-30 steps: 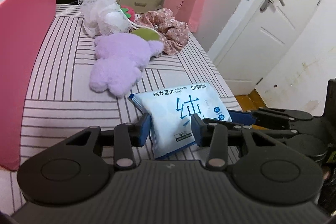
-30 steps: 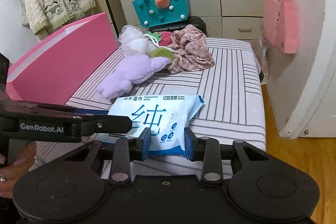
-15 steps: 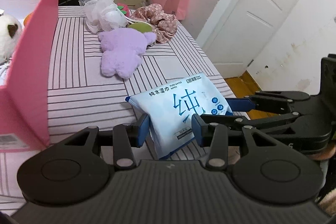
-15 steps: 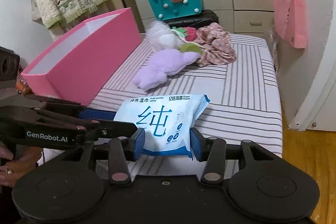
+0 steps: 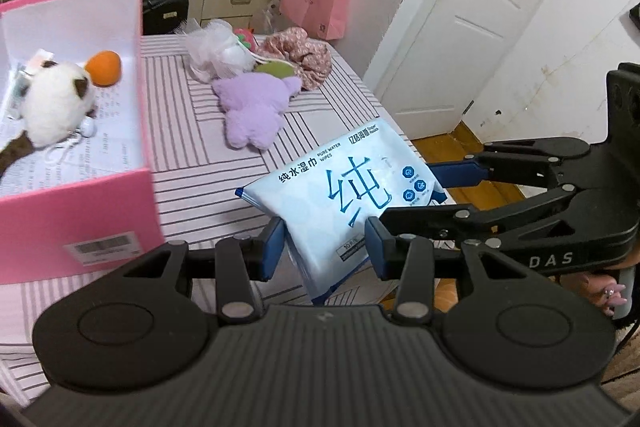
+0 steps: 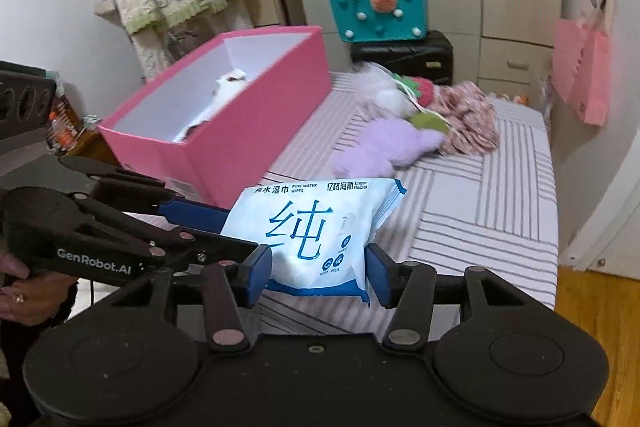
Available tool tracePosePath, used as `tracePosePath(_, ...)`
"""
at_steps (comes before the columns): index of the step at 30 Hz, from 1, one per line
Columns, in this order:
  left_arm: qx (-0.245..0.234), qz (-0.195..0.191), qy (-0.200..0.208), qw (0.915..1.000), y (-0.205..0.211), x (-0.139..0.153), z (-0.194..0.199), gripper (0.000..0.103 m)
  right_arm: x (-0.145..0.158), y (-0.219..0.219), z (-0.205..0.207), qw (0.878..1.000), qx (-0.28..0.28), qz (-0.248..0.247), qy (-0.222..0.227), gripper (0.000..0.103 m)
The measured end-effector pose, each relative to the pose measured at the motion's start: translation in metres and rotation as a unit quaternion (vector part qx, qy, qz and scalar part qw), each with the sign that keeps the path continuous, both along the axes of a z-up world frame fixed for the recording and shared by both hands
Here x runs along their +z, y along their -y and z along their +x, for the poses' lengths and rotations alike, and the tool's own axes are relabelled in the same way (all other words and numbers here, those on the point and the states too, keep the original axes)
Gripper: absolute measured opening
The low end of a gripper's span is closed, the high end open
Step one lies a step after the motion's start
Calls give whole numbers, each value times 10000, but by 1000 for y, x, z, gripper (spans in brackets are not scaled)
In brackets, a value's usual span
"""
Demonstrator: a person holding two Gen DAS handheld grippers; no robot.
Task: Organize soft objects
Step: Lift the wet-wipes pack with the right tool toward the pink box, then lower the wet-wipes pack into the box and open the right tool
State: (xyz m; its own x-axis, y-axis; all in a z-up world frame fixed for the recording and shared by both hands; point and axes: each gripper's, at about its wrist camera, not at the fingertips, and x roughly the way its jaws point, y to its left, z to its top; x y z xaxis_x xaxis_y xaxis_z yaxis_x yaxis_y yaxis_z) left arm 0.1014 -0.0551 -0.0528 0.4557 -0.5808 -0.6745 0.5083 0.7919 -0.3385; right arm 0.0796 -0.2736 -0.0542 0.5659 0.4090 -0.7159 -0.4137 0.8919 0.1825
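Observation:
A pale blue pack of wet wipes hangs in the air over the striped bed, held at two ends. My left gripper is shut on its near corner. My right gripper has both pads against the pack's sides while its jaws are opening. Each gripper's fingers show in the other's view, reaching in from the side. A pink box stands at the left, with a white plush cat and an orange ball inside. A purple plush lies further back on the bed.
Behind the purple plush lie a white mesh puff, a green item and a floral cloth. A teal bag sits on a black case beyond the bed. The bed's right edge drops to a wood floor by a white door.
Both grippers have risen with the wipes pack, lifting it off the bed and nearer the pink box, whose inside now shows. The right jaws stand wider apart.

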Motion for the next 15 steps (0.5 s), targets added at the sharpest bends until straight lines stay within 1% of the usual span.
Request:
tracePosePath(6, 40, -130, 107, 9998, -30, 24, -5, 42, 28, -20, -4, 9995, 285, -10, 106, 58)
tracePosePath(9, 85, -172, 297, 9994, -47, 37, -8, 42, 44, -35, -5, 9985, 487, -58, 241, 58)
tracePosePath(13, 306, -144, 549, 9979, -69, 48, -7, 42, 62, -57, -1, 9958, 786, -49, 476, 58)
tracePosePath(15, 467, -137, 601, 9970, -81, 49, -2, 43, 65, -67, 5, 9944, 902, 8, 543, 55)
